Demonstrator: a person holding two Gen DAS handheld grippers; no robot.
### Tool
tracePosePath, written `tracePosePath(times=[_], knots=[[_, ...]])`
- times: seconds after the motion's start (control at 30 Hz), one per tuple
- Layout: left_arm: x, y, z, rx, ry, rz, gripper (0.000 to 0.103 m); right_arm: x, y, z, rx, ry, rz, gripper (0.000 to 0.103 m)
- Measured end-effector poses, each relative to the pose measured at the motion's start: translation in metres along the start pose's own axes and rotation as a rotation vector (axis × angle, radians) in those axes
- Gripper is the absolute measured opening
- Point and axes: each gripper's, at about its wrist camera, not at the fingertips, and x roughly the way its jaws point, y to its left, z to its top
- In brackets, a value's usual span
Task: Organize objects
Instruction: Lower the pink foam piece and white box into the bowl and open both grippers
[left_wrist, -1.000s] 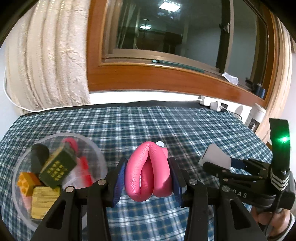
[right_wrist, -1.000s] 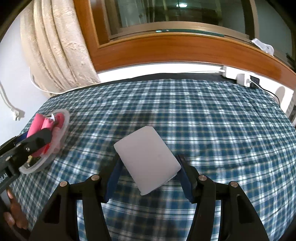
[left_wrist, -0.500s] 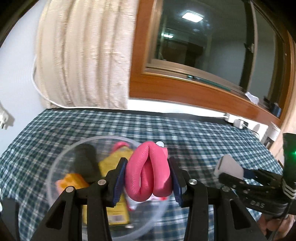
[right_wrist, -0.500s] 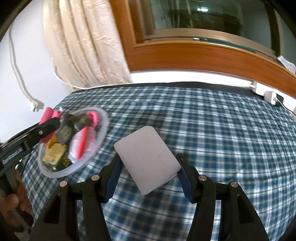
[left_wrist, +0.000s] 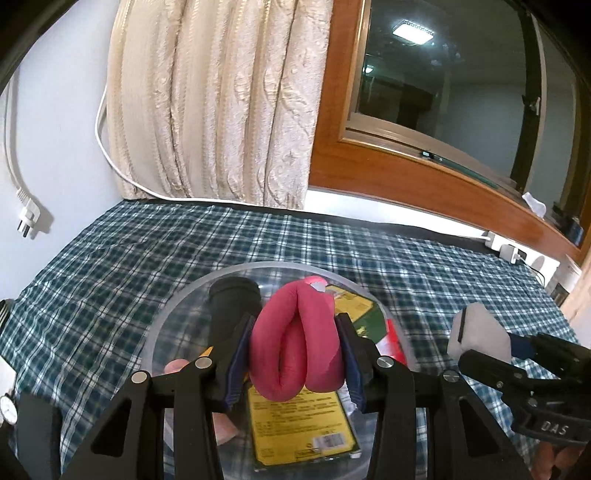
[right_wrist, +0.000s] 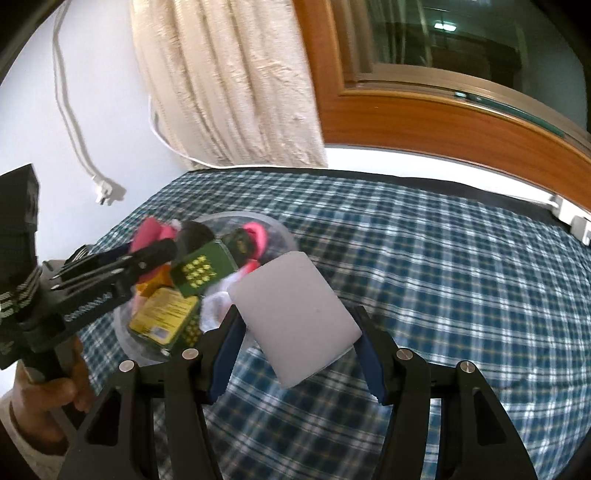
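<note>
L gripper clamps folded pink roll over clear bowl for drop-in; R gripper pinches white pad nearby, prob. next.

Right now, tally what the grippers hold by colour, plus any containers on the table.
Pink: 1, the pink roll, clamped in the left gripper.
White: 1, the white block, clamped in the right gripper.
Clear container: 1, the clear bowl, with several items inside.
Total: 3.

bowl crowded w/ items, tablecloth right clear
</note>
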Motion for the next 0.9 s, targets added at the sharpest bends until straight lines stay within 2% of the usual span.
tracePosePath(times=[0.43,0.47,0.57,0.77,0.9], knots=[[0.012,0.018,0.000,-0.031,0.037,0.012,0.047,0.029,0.043,0.005,-0.101,0.040,0.081,0.059],[0.012,0.019,0.000,-0.037,0.039,0.010,0.049,0.031,0.044,0.005,-0.106,0.042,0.082,0.059],[0.009,0.022,0.000,-0.052,0.026,0.009,0.063,0.039,0.046,0.006,-0.110,0.052,0.083,0.059],[0.002,0.027,0.002,-0.075,-0.002,0.010,0.064,0.048,0.048,0.010,-0.113,0.052,0.083,0.059],[-0.003,0.029,0.004,-0.071,-0.027,0.049,0.067,0.058,0.052,0.014,-0.116,0.061,0.089,0.058]])
